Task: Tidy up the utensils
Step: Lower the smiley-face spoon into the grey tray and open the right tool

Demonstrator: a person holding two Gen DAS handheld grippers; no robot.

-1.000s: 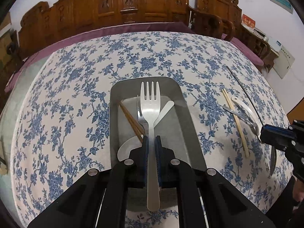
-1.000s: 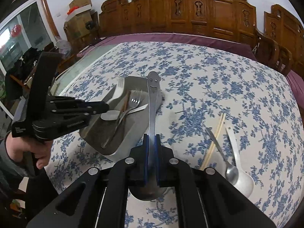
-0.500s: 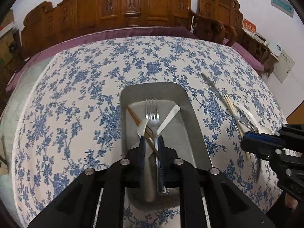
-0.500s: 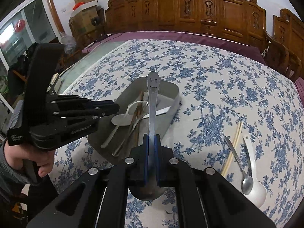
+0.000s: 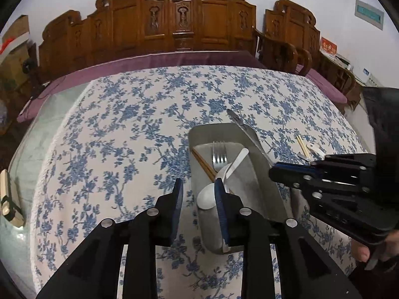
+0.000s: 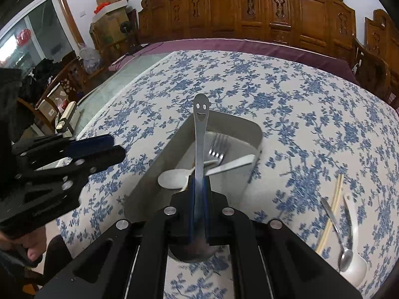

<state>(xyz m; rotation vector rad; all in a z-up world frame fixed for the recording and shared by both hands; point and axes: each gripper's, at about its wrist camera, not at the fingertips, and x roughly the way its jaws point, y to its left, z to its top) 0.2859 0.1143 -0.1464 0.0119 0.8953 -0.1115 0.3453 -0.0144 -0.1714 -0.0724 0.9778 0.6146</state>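
So the left gripper [image 5: 198,196] has its fingers spread wide with nothing between them, hanging over the tablecloth [image 5: 119,134] just left of the metal tray [image 5: 251,174]. Its right finger overlaps the tray's near-left corner in the left wrist view.

Inside the tray there's a fork [image 5: 219,153] lying tines toward the far end, brown chopsticks [image 5: 203,164] running diagonally on its left, and a white spoon [image 5: 225,182] with its bowl at the near end, partly hidden behind that right finger.

Moving right: the right gripper [image 6: 198,186] is clamped tight on a steel spoon with a smiley face cut into the handle [image 6: 200,124]. The handle sticks out forward over the tray, smiley end toward the far rim, and the spoon's bowl pokes out below the gripper body at the near end. In the right wrist view this handle crosses in front of the fork and the white spoon, so it blocks part of them.

Further right, loose on the tablecloth and well apart from the tray: a pair of pale chopsticks [image 6: 330,211], a small metal spoon [image 6: 336,229] and a white ceramic spoon [image 6: 354,254], all bunched together.

Carved wooden chairs [image 5: 184,22] line the far side.
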